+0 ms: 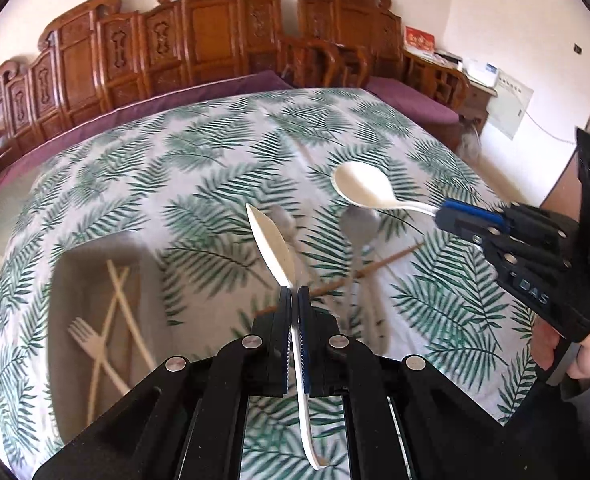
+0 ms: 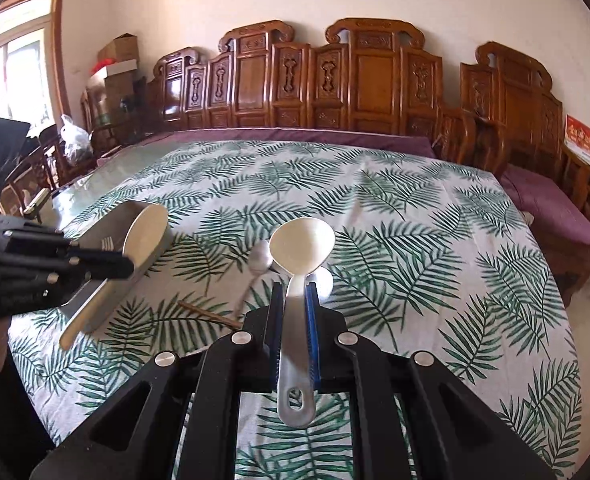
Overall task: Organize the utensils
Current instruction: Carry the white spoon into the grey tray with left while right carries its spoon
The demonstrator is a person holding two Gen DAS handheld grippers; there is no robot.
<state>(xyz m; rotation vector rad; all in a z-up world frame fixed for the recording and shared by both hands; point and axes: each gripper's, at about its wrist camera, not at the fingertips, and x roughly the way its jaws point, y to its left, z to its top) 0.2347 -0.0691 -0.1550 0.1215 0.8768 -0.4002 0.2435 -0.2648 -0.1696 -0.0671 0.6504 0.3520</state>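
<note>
You're holding a matt cream plastic spoon in the right claw, its fingers of matt black plastic with blue ribbed pads. The table is wearing a leaf-print cloth; behind, glossy carved wood chairs are gleaming.

Both tools are matte black, built of angular linkage bars pinned with round silver screws. The left gripper carries blue ribbed pads on the inner faces of its jaws, and the right gripper shows the same blue lining. Seen from the left wrist camera, the right tool's side bears pale lettering, and the bare-skinned right hand wraps its grey handle.
</note>
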